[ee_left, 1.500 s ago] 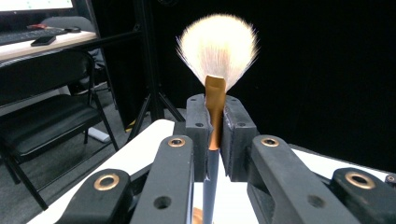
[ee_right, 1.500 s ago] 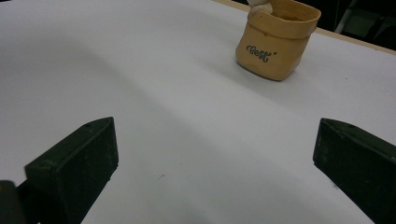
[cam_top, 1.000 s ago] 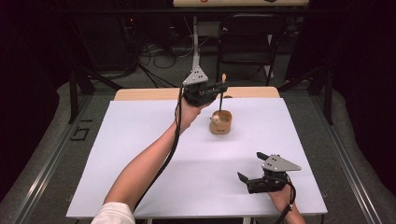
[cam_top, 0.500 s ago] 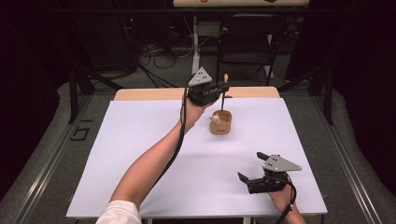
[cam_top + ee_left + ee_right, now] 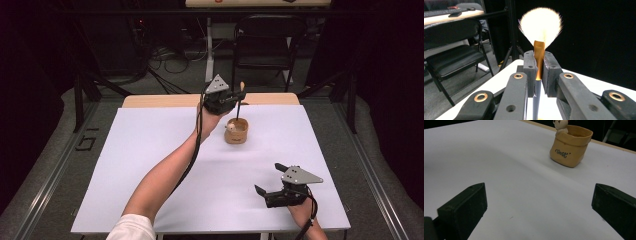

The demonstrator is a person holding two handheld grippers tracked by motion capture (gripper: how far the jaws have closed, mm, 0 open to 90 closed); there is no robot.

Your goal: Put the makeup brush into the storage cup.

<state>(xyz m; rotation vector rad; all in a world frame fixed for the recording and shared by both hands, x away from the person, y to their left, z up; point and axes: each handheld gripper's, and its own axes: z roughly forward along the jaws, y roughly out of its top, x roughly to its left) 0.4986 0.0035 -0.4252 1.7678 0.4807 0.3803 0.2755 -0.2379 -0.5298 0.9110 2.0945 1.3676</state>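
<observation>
Makeup brush (image 5: 539,27) stands upright at upper centre of the high view, clamped by the left gripper (image 5: 226,101), handle end reaching down to the tan pot (image 5: 236,131) on the white table (image 5: 150,150). Right gripper (image 5: 267,180), at lower right, rests with jaws wide, holding nothing.

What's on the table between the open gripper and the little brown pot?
Nothing. In the right gripper view, only bare white table lies between the right gripper and the pot.
</observation>
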